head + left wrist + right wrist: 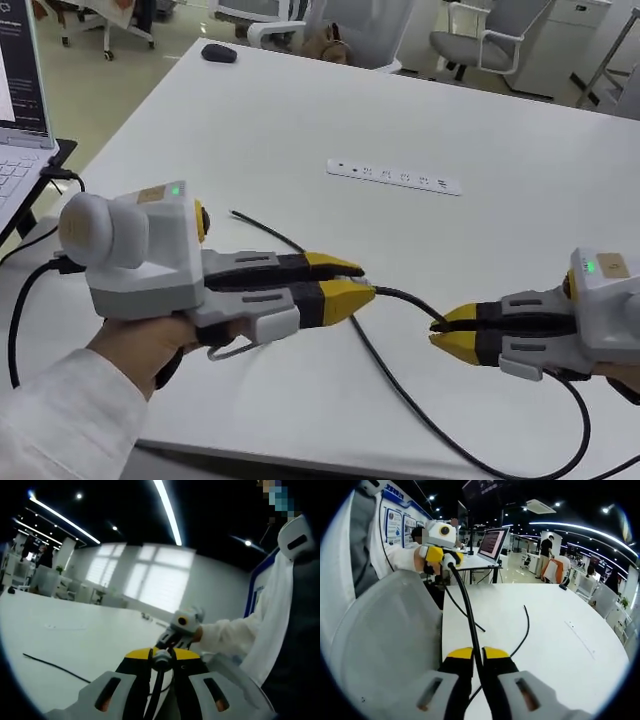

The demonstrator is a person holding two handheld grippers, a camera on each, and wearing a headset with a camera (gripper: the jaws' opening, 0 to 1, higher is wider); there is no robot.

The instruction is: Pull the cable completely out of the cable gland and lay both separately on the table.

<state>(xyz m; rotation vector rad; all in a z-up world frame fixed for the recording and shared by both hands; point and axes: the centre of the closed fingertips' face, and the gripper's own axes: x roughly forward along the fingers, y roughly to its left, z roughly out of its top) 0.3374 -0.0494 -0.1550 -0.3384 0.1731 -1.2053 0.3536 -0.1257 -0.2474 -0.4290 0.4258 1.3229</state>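
Left tool (362,281): clenched, yellow tips pressed together on the cable gland (161,658), a small pale round fitting seated right at the tip line. A hand (150,345) in a white sleeve holds the body.

Right tool (436,331): clenched on the cable (405,298), which sits pinched between its two yellow tips. It faces the left tool tip to tip, the two near each other but apart.

Cable: black and thin. A short stretch spans from the left tool's tips, where it enters the gland, across to the right tool's tips. Behind the right tool it trails off in a loop over the near edge of the worktop (300,130). Another length lies flat on the white surface, with one loose end just beyond the left tool, passing under it and running toward the near edge.

Surroundings: a white power strip (393,177) lies further back, well apart from both tools. A dark mouse (218,53) sits at the far edge. An open laptop (15,110) stands off to the left on a separate surface. Grey office chairs (480,40) stand behind. Nothing lies between the tools except the cable itself.
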